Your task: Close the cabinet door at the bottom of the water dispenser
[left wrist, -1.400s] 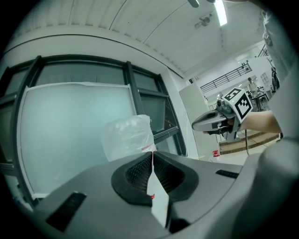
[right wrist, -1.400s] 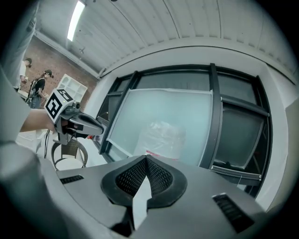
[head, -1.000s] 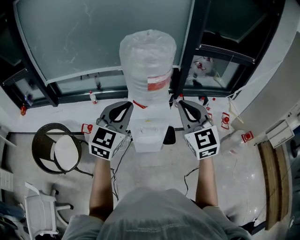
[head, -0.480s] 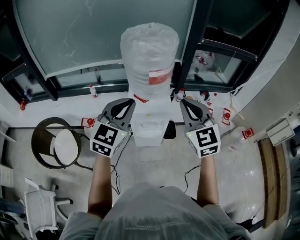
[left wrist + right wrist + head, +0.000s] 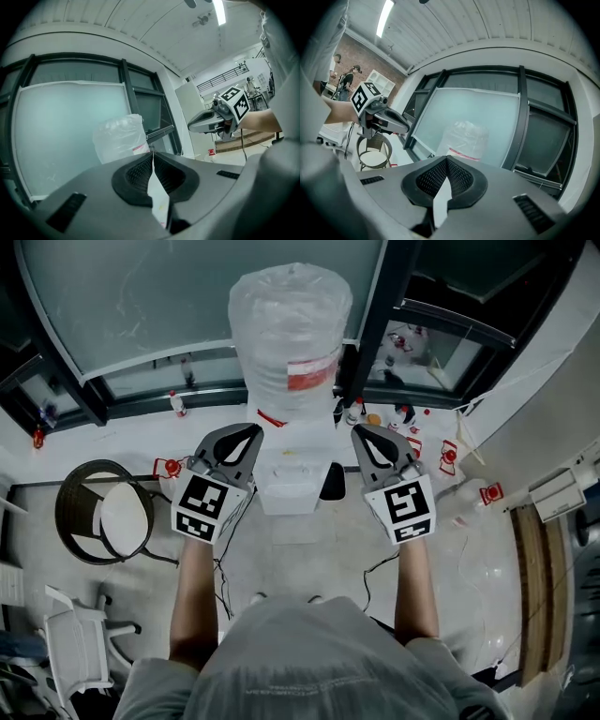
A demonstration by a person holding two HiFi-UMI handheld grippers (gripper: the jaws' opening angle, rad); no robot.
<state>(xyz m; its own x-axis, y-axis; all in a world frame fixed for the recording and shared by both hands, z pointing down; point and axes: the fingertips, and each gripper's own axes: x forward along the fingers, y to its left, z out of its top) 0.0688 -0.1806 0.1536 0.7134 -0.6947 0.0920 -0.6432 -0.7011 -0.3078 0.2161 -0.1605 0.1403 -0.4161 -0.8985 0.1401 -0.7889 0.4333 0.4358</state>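
The white water dispenser stands against the window, topped by a bottle wrapped in plastic. A dark panel sticks out at its lower right front; from above I cannot tell whether it is the cabinet door. My left gripper hovers at the dispenser's left side, shut and empty. At the dispenser's right side my right gripper is also shut and holds nothing. The left gripper view shows the bottle and the right gripper. The right gripper view shows the bottle and the left gripper.
A round wicker chair stands to the left, a white chair at lower left. Cables run over the floor in front of the dispenser. Small red-capped bottles lie along the window base. Wooden boards line the right.
Both grippers stay beside the dispenser, still shut. The head view has shifted slightly, so the dispenser sits a little higher and further left in the picture.
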